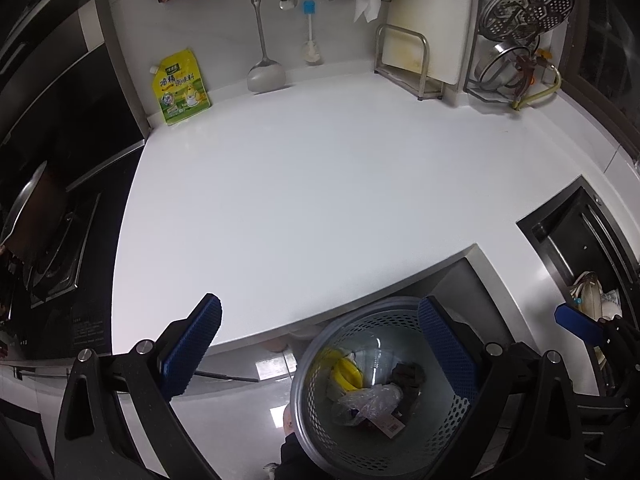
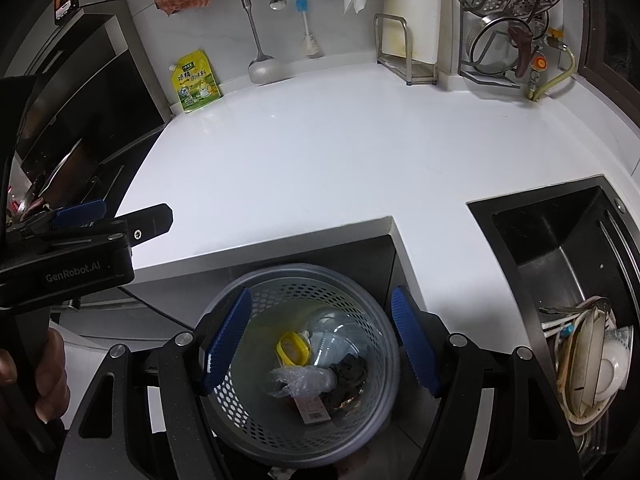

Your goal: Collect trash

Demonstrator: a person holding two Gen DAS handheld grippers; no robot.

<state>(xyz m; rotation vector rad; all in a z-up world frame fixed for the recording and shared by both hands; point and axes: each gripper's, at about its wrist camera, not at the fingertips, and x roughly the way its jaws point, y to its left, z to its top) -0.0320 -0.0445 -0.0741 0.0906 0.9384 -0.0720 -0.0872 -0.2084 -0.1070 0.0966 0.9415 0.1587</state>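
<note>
Both claws gape, holding nothing: the right gripper [image 2: 320, 340] hangs over the grey perforated plastic wastebasket [image 2: 384, 412], the left gripper [image 1: 320, 352] beside it (likely post-drop). The trash sits inside: yellow ring [image 2: 293, 347], crumpled clear wrapper [image 2: 304, 380]. The white countertop [image 2: 320, 160] edge borders the basket; the black sink [image 2: 560, 240] lies right.

Both grippers are matte black with blue dimpled pads [image 2: 226, 340] and silver pivot screws [image 1: 144, 347]. The left gripper [image 2: 80, 216] bears white "GenRobot.AI" lettering; bare fingers [image 2: 50, 376] wrap its handle.
</note>
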